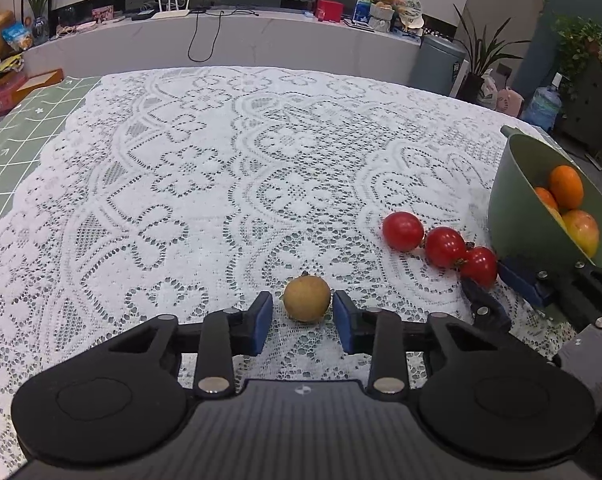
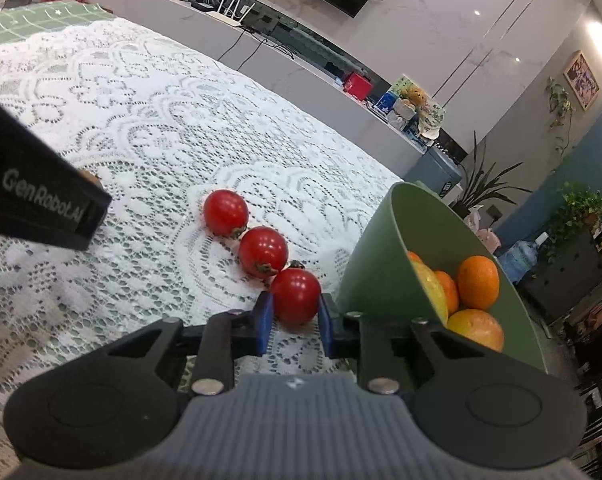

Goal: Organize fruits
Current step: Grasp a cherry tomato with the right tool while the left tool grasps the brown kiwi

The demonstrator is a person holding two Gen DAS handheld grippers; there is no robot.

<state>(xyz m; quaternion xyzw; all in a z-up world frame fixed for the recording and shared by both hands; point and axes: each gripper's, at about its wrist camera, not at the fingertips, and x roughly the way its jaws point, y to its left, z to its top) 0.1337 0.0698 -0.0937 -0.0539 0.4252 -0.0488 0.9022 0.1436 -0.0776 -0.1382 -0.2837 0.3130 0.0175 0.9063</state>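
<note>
A small tan round fruit (image 1: 306, 298) lies on the lace tablecloth between my left gripper's (image 1: 303, 308) blue pads, with small gaps either side; the gripper is open. Three red tomatoes lie in a row (image 1: 403, 231) (image 1: 445, 247) (image 1: 479, 266). In the right wrist view my right gripper (image 2: 294, 309) has its blue pads against the sides of the nearest tomato (image 2: 296, 295); the other two (image 2: 262, 251) (image 2: 225, 212) lie beyond. A green bowl (image 2: 373, 264) beside it holds oranges (image 2: 478, 282) and an apple (image 2: 477, 328). The bowl also shows in the left wrist view (image 1: 517, 208).
The white lace cloth (image 1: 205, 184) covers most of the table; a green gridded mat (image 1: 25, 136) shows at the left. The left gripper's black body (image 2: 37, 200) crosses the right wrist view. A counter with a router, boxes and plants stands behind the table.
</note>
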